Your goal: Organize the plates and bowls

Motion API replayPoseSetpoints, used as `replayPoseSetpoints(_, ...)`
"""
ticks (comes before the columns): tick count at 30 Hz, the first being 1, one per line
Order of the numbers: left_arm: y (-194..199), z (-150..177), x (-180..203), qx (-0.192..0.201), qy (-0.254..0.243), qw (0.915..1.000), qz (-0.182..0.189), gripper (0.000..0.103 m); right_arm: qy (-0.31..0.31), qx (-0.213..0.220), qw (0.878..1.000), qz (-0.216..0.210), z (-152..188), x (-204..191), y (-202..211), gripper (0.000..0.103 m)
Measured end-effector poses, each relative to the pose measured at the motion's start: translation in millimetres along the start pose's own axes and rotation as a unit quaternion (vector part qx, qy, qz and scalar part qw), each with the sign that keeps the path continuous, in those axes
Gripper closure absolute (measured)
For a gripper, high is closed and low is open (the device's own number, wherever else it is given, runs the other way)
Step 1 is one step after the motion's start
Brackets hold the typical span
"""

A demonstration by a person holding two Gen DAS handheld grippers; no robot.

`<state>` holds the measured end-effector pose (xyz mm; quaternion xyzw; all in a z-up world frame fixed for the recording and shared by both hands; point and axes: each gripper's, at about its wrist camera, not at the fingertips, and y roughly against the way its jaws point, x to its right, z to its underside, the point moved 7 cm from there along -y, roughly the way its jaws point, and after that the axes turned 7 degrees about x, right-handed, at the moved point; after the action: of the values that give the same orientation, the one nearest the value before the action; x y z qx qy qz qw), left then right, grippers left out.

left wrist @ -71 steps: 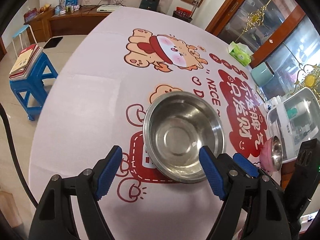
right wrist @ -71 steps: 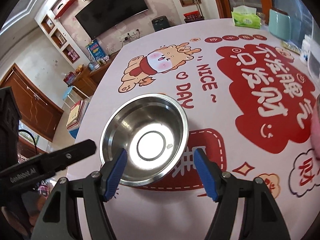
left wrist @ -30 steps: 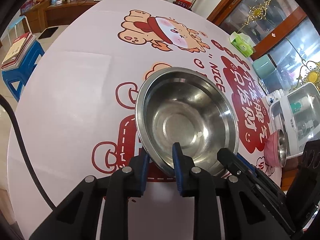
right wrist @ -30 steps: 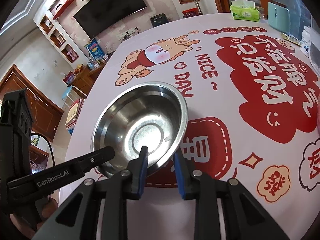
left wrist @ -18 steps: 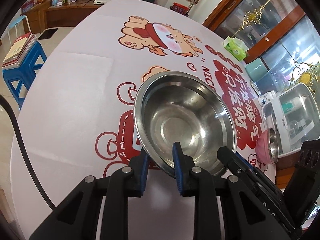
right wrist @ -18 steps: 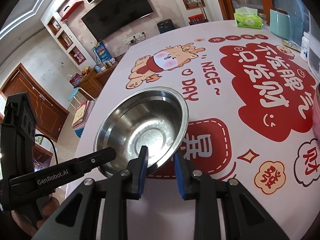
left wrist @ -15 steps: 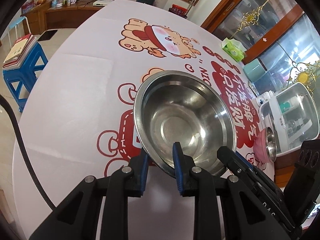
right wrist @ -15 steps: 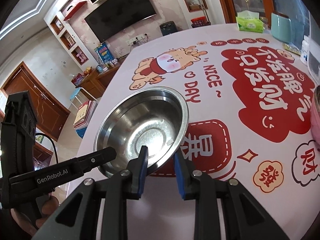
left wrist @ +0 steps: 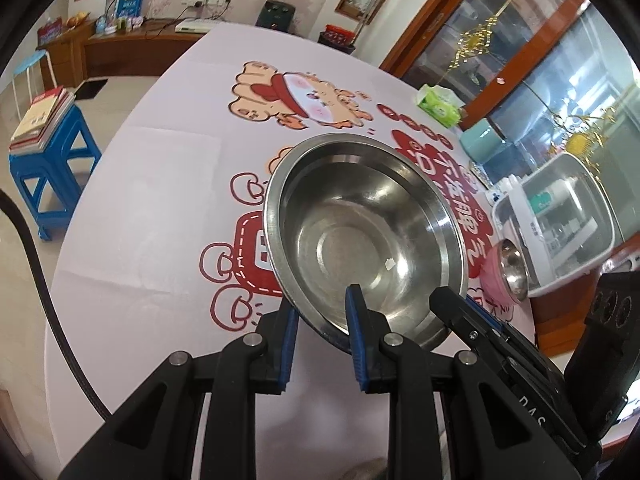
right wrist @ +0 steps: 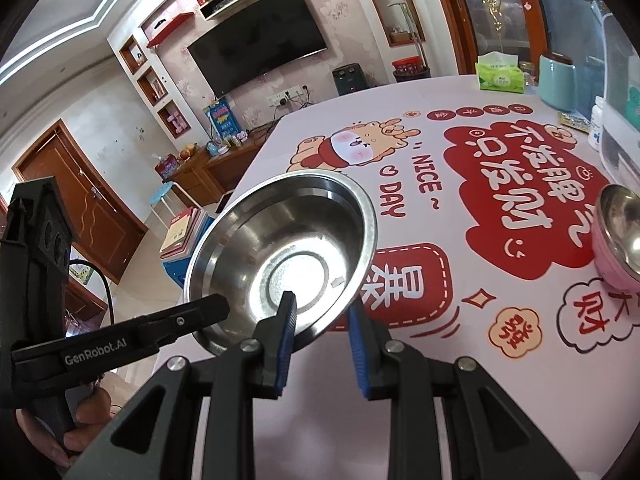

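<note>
A wide steel bowl [left wrist: 360, 232] [right wrist: 288, 248] hangs tilted above the printed tablecloth, held from two sides. My left gripper [left wrist: 320, 308] is shut on its near rim, one blue pad inside and one outside. My right gripper [right wrist: 320, 308] is shut on the rim further round, and its black finger shows at the bowl's right edge in the left wrist view. A pink bowl with a steel liner [left wrist: 506, 270] [right wrist: 618, 240] sits on the table to the right.
A white lidded container [left wrist: 560, 216] stands by the pink bowl at the table's right edge. A green tissue pack [right wrist: 500, 72] and a teal jar [right wrist: 556, 82] sit at the far side. A blue stool with books [left wrist: 44, 148] stands left of the table.
Both grippers have lifted the steel bowl off the cloth and carried it toward the right. The pink bowl has come into the right wrist view. The grips are unchanged.
</note>
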<state>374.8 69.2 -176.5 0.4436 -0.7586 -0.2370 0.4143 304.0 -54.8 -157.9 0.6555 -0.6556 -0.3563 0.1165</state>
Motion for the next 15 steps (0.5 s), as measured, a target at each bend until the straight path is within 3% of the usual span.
replayPoseSetpoints(15,66,21,29,0.02,-0.025,0.9989,0.034,0.081,0.008,0.043,0.999,0.01,7,-16,74,0.078)
